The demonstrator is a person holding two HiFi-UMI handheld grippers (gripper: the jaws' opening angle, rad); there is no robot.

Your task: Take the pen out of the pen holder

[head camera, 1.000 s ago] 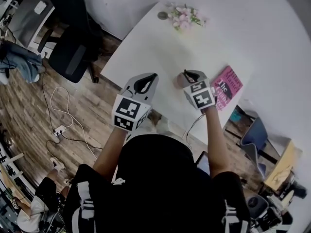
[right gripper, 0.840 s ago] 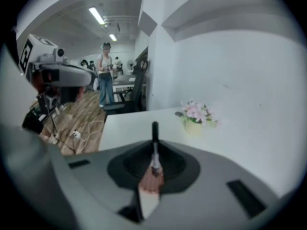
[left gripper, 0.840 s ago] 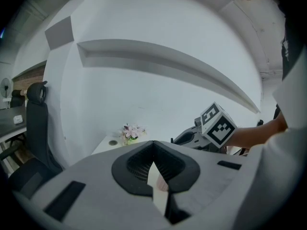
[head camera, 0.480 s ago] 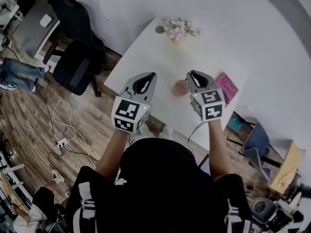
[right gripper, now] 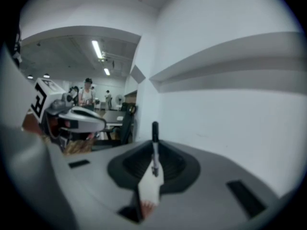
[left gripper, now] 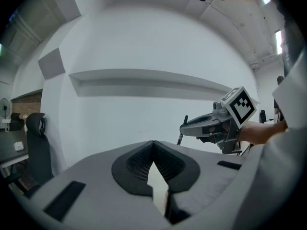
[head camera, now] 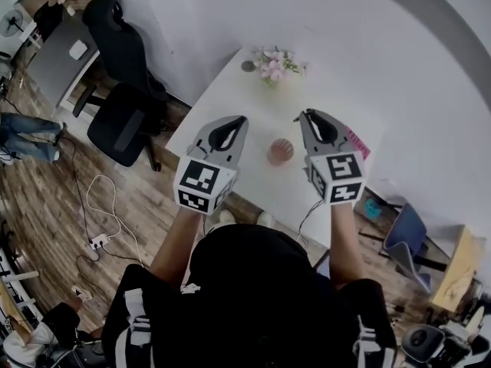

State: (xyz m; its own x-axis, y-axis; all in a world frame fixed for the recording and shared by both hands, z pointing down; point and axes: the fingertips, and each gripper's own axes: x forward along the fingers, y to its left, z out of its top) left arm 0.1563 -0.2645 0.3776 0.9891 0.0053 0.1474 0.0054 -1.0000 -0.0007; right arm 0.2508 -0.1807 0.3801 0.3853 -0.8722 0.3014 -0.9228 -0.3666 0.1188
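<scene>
A pinkish ribbed pen holder [head camera: 280, 151] stands on the white table [head camera: 222, 98], below and between my two grippers in the head view. My right gripper [head camera: 308, 116] is lifted above the table to the holder's right. It is shut on a slim black pen [right gripper: 155, 145] that sticks up between the jaws. The left gripper view shows that pen [left gripper: 181, 134] hanging from the right gripper's tips [left gripper: 186, 127]. My left gripper [head camera: 238, 119] hovers left of the holder with its jaws closed together and nothing between them.
A bunch of pink flowers [head camera: 274, 62] and a small dark round object [head camera: 247, 66] sit at the table's far edge. A pink book [head camera: 359, 139] peeks out behind the right gripper. A black office chair [head camera: 123, 125] stands left of the table, with cables on the wooden floor.
The right gripper has risen and moved right, off the pen holder, with the pen in it. The holder now shows in full between the grippers. The left gripper has barely moved.
</scene>
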